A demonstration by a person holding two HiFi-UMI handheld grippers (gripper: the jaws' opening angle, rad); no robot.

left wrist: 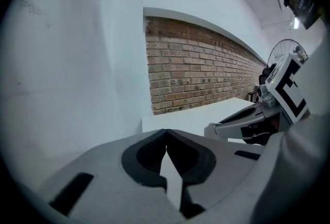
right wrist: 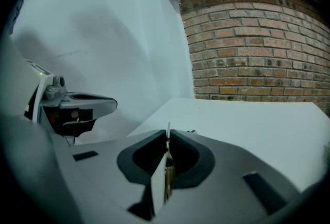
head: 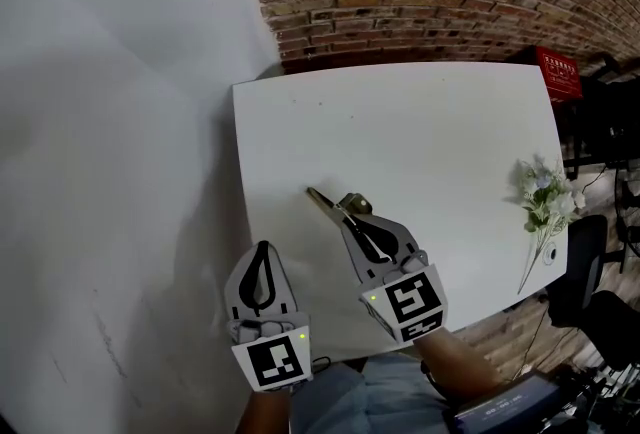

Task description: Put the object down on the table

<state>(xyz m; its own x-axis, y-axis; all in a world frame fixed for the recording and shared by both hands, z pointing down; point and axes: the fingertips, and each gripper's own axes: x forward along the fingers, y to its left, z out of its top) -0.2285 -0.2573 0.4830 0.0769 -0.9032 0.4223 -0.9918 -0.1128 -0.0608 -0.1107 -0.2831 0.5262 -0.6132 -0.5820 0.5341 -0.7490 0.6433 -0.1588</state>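
Right gripper [head: 348,214] fingers pinch thin metal object [head: 322,199] over surface [head: 420,122] near-left corner, left gripper [head: 263,248] fingers pressed together, empty; only head view shows flowers [head: 545,197] at right edge.

Slim metal object [head: 320,200] pinched edge-on in right tongs [head: 348,215].
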